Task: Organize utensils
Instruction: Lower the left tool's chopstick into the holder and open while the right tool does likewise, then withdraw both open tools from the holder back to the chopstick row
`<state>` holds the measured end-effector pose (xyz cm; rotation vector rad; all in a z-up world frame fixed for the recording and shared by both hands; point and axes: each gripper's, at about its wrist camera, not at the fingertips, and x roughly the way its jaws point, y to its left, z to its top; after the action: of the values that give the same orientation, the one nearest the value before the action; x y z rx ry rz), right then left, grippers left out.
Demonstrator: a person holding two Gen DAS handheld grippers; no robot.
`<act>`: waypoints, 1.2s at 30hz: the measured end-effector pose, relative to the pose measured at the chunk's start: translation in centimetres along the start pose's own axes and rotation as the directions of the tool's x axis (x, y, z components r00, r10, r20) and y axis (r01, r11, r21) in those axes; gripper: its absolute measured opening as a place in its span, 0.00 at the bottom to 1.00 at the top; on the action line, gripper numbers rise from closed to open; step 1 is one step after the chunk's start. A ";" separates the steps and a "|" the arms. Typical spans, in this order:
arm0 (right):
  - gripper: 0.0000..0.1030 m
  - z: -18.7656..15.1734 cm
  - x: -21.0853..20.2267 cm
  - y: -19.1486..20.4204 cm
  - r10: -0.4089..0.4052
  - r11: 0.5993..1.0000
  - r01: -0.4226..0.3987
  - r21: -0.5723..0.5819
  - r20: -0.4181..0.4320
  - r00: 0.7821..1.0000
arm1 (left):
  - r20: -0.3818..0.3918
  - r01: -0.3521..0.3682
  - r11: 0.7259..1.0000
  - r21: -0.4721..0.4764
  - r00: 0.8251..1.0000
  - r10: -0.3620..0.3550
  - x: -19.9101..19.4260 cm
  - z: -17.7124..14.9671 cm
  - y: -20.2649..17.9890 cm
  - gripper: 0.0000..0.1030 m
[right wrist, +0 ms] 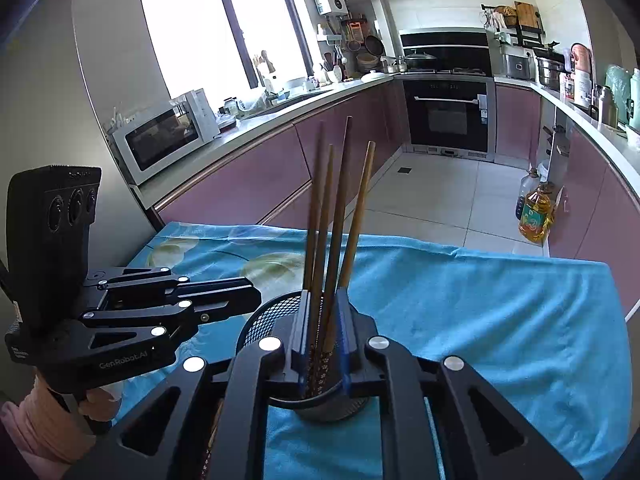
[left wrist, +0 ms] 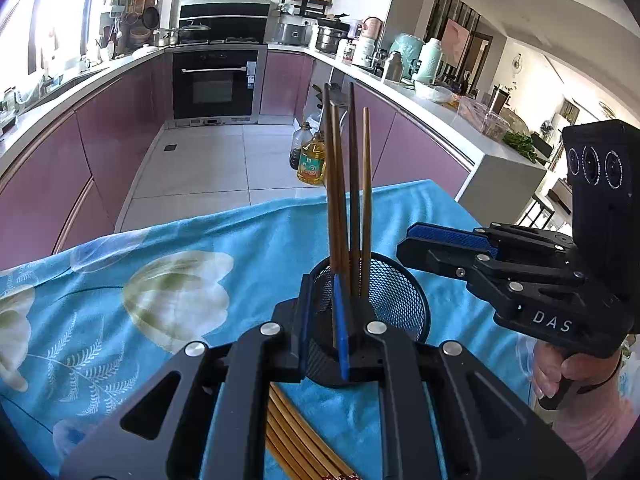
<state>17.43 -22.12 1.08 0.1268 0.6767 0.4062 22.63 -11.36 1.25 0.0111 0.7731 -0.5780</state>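
Observation:
A black mesh holder point(left wrist: 396, 300) point(right wrist: 260, 324) stands on the blue floral cloth point(left wrist: 240, 240) point(right wrist: 480, 300). Several brown chopsticks point(left wrist: 354, 180) point(right wrist: 340, 200) stand upright in it and fan apart at the top. My left gripper point(left wrist: 324, 292) point(right wrist: 258, 298) is shut and holds nothing, with its tip at the holder's left rim. My right gripper point(right wrist: 324, 300) point(left wrist: 404, 246) is open at the holder's near right rim. The chopsticks show through its gap, but the pads do not press them. More chopsticks point(left wrist: 296, 440) lie on the cloth under my left gripper.
The cloth-covered table ends a short way beyond the holder, with tiled floor past it. Two oil bottles point(left wrist: 312, 164) point(right wrist: 536, 212) stand on the floor by the pink cabinets. A microwave point(right wrist: 160, 136) sits on the left counter. A person's hand point(left wrist: 560, 376) grips the right gripper's handle.

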 end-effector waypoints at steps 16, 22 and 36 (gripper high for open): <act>0.42 -4.1 -3.6 4.4 0.070 0.992 -0.063 -0.110 0.056 0.996 | 0.139 -0.070 0.996 -0.049 0.987 0.076 -6.8 -5.7 2.4 0.34; 0.43 -7.8 -0.8 5.5 0.097 0.990 -0.102 -0.097 -0.063 0.993 | 0.094 -0.122 0.990 -0.075 0.987 0.129 -7.2 -10.0 3.6 0.42; 0.43 -12.6 2.6 6.7 0.066 0.995 -0.079 -0.061 -0.187 0.980 | -0.058 -0.121 0.988 -0.098 0.992 0.115 -4.6 -16.7 3.3 0.46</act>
<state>9.15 -15.18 -8.54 0.0492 0.8420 0.5150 10.68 -2.69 -8.45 -0.0214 0.8454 -0.4269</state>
